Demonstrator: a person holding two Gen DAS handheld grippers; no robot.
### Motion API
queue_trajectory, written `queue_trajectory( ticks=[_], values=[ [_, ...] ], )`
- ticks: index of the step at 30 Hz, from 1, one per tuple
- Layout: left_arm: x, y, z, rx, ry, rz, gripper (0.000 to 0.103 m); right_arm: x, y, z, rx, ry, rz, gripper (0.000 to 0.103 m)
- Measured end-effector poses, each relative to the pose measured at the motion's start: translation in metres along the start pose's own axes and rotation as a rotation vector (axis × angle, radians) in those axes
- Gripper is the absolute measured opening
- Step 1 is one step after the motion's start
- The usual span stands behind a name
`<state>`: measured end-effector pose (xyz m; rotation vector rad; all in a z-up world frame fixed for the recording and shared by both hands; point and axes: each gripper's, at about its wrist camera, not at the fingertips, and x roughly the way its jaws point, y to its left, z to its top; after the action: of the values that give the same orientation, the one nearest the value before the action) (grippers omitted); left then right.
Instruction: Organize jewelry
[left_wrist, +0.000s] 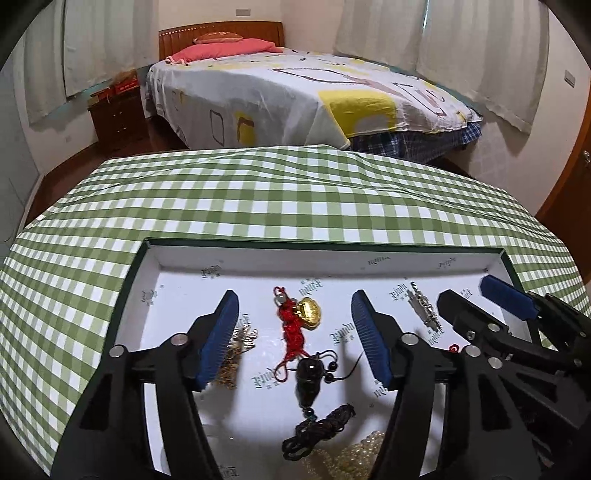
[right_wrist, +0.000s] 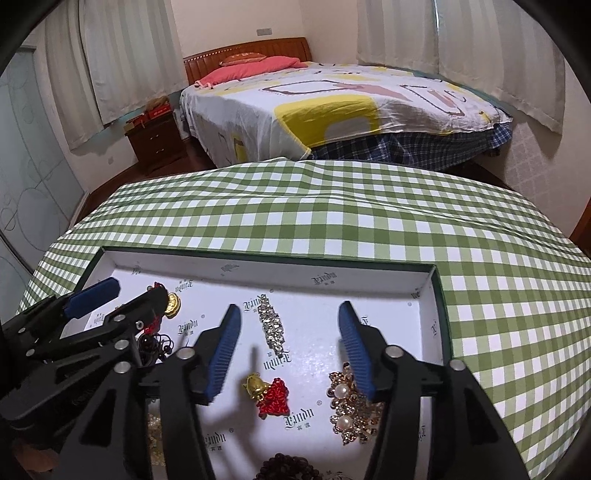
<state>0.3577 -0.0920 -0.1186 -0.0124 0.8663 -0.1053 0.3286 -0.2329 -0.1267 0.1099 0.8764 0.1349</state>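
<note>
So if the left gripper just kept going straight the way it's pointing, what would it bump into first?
Probably the red knotted cord with the gold charm lying in the white tray. The left gripper is open above it; depth is hard to judge.

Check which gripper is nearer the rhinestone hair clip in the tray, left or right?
Right. The right gripper hangs open right above the rhinestone hair clip, which lies between its fingers. The left gripper is over the red-cord gold charm, off to the clip's side.

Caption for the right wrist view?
Open right gripper hovers over a tray of jewelry beside the left gripper.
</note>
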Motion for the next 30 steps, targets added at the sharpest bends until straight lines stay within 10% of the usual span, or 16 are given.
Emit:
queue_trajectory(
  ticks=[12, 30],
  values=[
    [-0.029, 0.012, -0.005, 0.031, -0.085, 0.043, 0.085, -0.015, -0.002, -0.002, 0.007, -0.051, -0.036, 0.077],
    [-0.141, 0.018, -0.07, 0.008, -0.204, 0.031, 0.091, -0.118, 0.006, -0.064, 0.019, -0.173, -0.057, 0.08]
  ],
)
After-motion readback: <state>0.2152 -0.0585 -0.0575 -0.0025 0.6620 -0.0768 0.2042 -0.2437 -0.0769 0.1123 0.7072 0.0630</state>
